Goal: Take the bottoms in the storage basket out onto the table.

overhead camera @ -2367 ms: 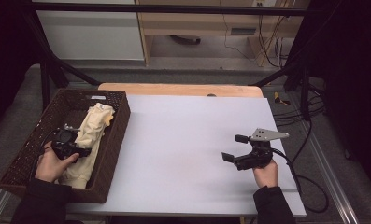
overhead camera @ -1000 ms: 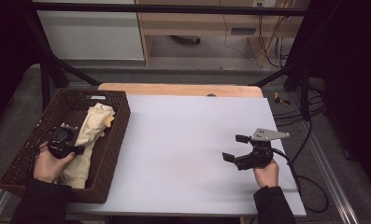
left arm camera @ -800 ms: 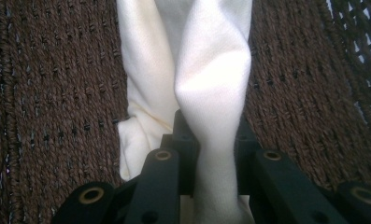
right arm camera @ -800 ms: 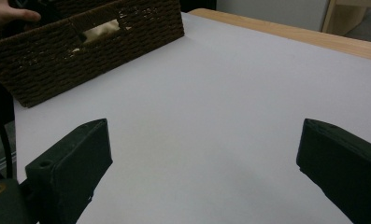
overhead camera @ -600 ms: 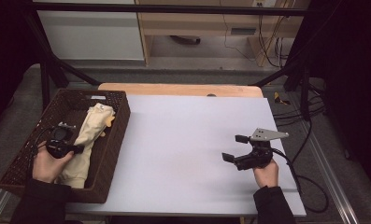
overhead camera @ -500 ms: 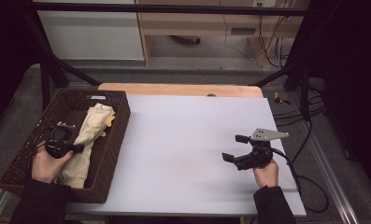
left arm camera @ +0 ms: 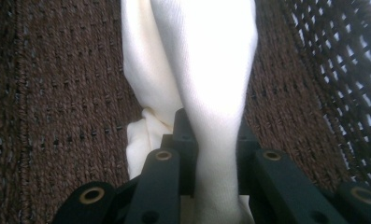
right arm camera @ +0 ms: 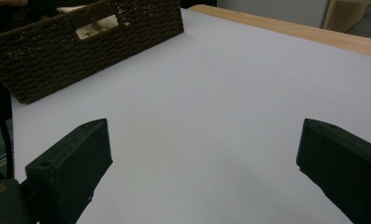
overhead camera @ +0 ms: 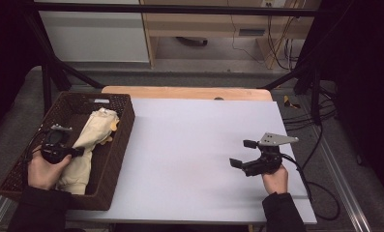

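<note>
**Fingers pinched on a fold of cloth down in the basket**

Fingers point(left arm camera: 174, 154) of my left gripper point(overhead camera: 59, 145) are clamped on a fold of the cream cloth point(left arm camera: 206, 70), which rises between them as a narrow ridge. I grip a gathered fold, I judge, because a pinch there gives me something thick enough to hold, where a flat layer would slip out. The cloth point(overhead camera: 90, 142) lies inside the brown wicker basket point(overhead camera: 124, 125) at the left end of the counter point(overhead camera: 189, 145), bunched lengthwise along the basket's floor, so I have to reach down between the walls to get at it.

My right gripper point(overhead camera: 252, 157) hangs well apart over the bare counter, its fingers point(right arm camera: 75, 163) spread wide with nothing between them. I keep it open and pointed toward the basket point(right arm camera: 80, 51), ready, I'd guess, to take a second hold once the cloth comes out.
</note>
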`<act>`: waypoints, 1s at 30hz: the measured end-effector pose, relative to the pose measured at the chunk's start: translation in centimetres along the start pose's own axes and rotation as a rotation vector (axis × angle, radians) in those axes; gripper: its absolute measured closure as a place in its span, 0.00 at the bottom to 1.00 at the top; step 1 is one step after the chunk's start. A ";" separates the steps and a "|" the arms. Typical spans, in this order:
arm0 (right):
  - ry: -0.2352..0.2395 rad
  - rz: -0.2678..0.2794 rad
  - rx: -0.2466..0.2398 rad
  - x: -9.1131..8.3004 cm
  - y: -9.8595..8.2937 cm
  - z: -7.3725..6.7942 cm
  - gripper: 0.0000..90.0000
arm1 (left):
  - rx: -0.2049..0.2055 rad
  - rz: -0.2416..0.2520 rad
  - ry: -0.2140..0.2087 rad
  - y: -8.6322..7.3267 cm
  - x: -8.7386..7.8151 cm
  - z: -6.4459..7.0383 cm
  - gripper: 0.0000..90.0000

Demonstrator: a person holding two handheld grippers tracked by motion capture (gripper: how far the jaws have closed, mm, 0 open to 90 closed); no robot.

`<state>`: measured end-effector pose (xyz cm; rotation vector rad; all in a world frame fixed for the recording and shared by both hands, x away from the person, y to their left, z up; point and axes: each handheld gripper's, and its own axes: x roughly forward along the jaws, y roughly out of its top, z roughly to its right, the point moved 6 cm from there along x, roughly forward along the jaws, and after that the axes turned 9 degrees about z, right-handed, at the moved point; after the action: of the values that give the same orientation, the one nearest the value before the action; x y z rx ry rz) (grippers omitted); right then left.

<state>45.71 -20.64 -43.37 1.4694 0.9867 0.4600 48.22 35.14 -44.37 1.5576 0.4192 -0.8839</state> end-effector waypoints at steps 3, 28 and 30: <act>-0.001 -0.003 -0.003 0.0 0.0 0.0 0.04 | -0.007 0.020 -0.006 0.2 -0.5 0.0 0.86; -0.001 -0.008 -0.003 0.1 -0.1 0.0 0.04 | -0.012 0.176 -0.025 2.2 -4.5 0.4 0.86; -0.001 -0.008 -0.002 0.1 -0.1 0.0 0.04 | -0.010 0.184 -0.026 2.3 -4.8 0.5 0.86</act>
<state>45.75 -20.59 -43.49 1.4639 0.9909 0.4548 46.59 35.23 -39.28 1.5466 0.2565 -0.7574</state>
